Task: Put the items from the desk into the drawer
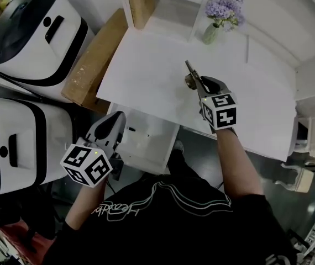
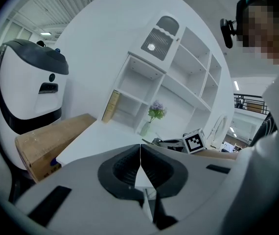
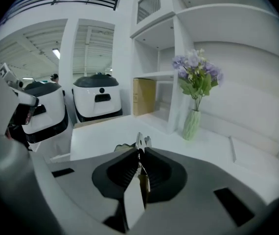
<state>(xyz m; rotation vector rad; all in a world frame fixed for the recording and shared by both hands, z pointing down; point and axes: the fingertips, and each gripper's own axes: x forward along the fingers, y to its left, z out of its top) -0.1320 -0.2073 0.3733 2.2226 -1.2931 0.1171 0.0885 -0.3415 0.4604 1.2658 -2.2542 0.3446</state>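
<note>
— Right hand-held gripper (image 1: 195,81) is out over the white surface (image 1: 146,76), clamped on a slim metal tool (image 1: 189,70) that pokes past its tips!
— And the left hand-held gripper (image 1: 112,125)?
— Low by the surface's near edge, at the left side of the open white drawer (image 1: 152,142).
— Left gripper view now: jaws pressed together, nothing between them. Cardboard box (image 2: 51,141) left of the surface, flower vase (image 2: 149,124) at the back by the shelves (image 2: 178,77).
— Right gripper view: jaws squeezed on that tool, its metal tip showing just beyond them. Vase ahead to the right, two white machines (image 3: 98,99) off left.
</note>
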